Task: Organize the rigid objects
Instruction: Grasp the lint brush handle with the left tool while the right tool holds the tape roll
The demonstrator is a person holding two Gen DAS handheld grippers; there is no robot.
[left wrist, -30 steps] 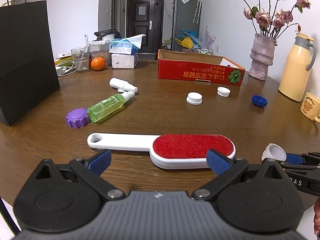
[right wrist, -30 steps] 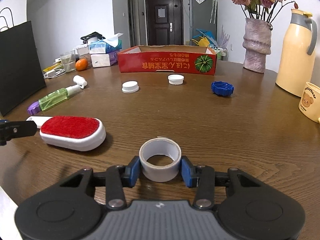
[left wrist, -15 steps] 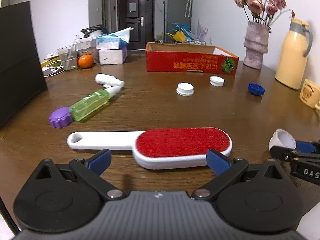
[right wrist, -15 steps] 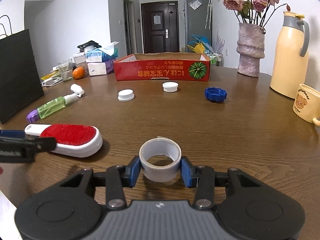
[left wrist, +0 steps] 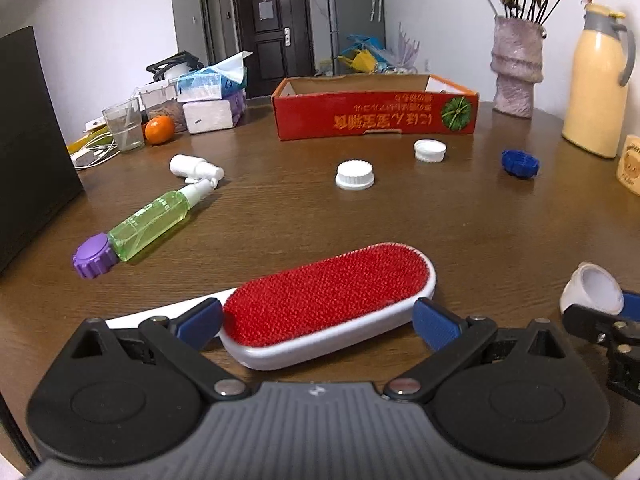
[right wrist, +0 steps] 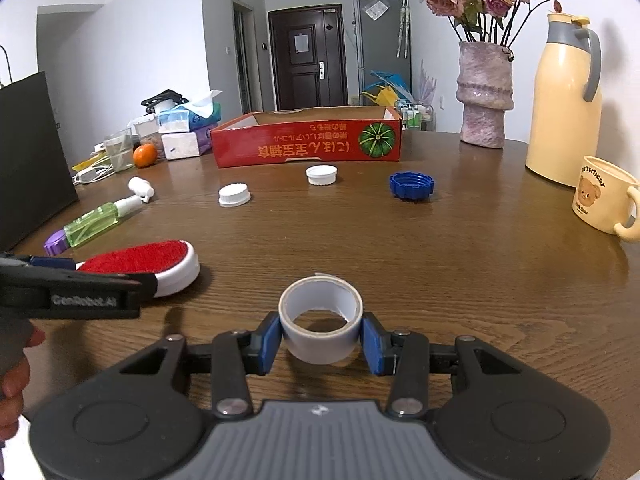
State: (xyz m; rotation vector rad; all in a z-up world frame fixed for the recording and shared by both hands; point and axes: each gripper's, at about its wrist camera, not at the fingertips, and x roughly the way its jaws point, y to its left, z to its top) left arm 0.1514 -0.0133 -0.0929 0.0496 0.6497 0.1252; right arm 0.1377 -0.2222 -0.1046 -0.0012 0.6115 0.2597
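A white lint brush with a red pad lies on the brown table, its head between the open jaws of my left gripper; the pads do not touch it. It also shows at the left in the right wrist view. My right gripper is shut on a white tape roll, seen too at the right in the left wrist view. A red cardboard box stands open at the back of the table.
A green spray bottle, a purple cap, a small white bottle, two white lids and a blue cap lie about. A vase, a yellow jug, a mug and a black bag stand around the edges.
My left gripper has moved forward over the brush, so its head now lies between the open jaws. My right gripper still holds the tape roll and has lifted slightly.
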